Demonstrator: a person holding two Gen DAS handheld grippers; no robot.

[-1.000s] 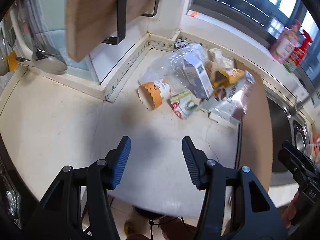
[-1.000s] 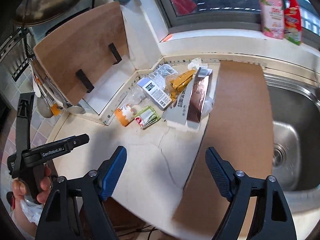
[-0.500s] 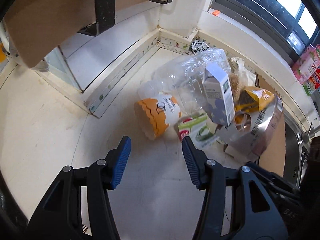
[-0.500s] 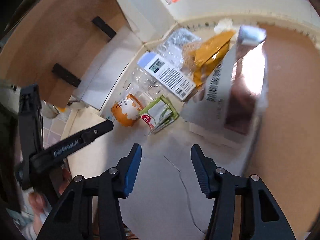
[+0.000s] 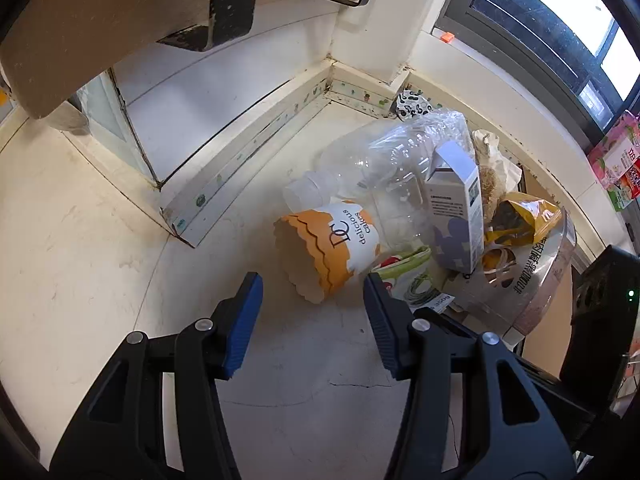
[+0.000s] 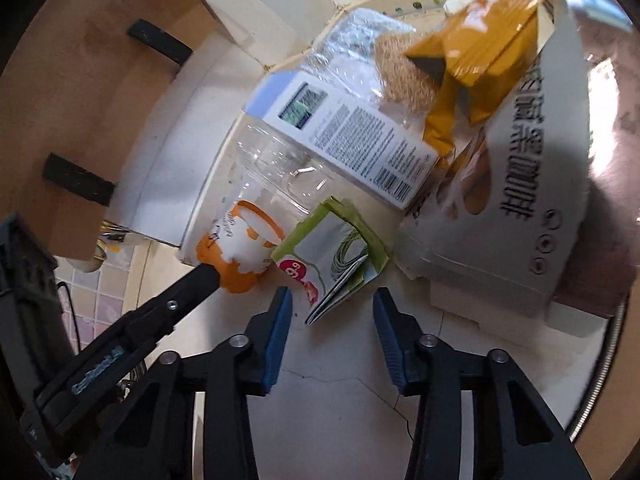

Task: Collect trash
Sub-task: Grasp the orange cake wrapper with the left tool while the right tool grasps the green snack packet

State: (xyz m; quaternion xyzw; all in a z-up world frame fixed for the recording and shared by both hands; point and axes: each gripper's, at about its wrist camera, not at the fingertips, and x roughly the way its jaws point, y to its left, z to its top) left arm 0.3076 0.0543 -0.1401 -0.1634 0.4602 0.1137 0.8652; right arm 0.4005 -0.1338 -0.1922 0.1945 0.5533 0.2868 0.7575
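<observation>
on the cream kitchen counter [image 5: 100,240] trash is heaped; the left gripper [image 5: 312,312], jaws apart, should be centred on the orange cake cup [image 5: 328,248]; the right gripper [image 6: 330,334], likewise apart, on the green packet [image 6: 336,256].

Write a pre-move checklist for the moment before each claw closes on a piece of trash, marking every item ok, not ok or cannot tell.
1. Left claw open: ok.
2. Right claw open: ok.
3. Orange cake cup lined up ahead of the left claw, lying on its side: ok.
4. Green packet lined up ahead of the right claw: ok.
5. Cake cup free of the clear plastic bottle behind it: cannot tell, they look in contact.
6. Bin or bag ready for the trash: cannot tell, none in view.
</observation>
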